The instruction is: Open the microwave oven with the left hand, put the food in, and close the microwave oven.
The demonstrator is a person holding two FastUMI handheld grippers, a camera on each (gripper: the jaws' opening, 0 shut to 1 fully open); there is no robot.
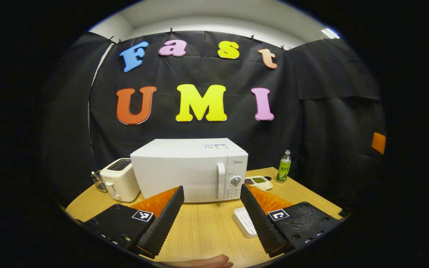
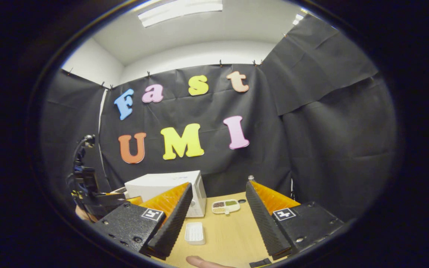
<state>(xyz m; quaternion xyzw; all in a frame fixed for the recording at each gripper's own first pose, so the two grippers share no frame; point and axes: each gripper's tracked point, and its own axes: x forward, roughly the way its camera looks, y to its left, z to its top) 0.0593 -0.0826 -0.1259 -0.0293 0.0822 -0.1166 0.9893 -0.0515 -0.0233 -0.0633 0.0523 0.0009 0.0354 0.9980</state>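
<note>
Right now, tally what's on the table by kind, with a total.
Microwave oven: 1
Toaster: 1
Green bottle: 1
Divided food dish: 1
White ridged tray: 1
A small object behind the toaster is too unclear to name.
Total: 5

White box microwave (image 1: 184, 171) sits mid-back on the light wooden table (image 1: 207, 227), cream two-slot toaster (image 1: 119, 179) just left. Right of it: divided white food tray (image 1: 259, 182), then green plastic bottle (image 1: 283, 166); ribbed white rectangular tray (image 1: 245, 222) in front.

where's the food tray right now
In the left gripper view, the divided food tray sits on the wooden table, right of the microwave, near the green bottle.
</note>
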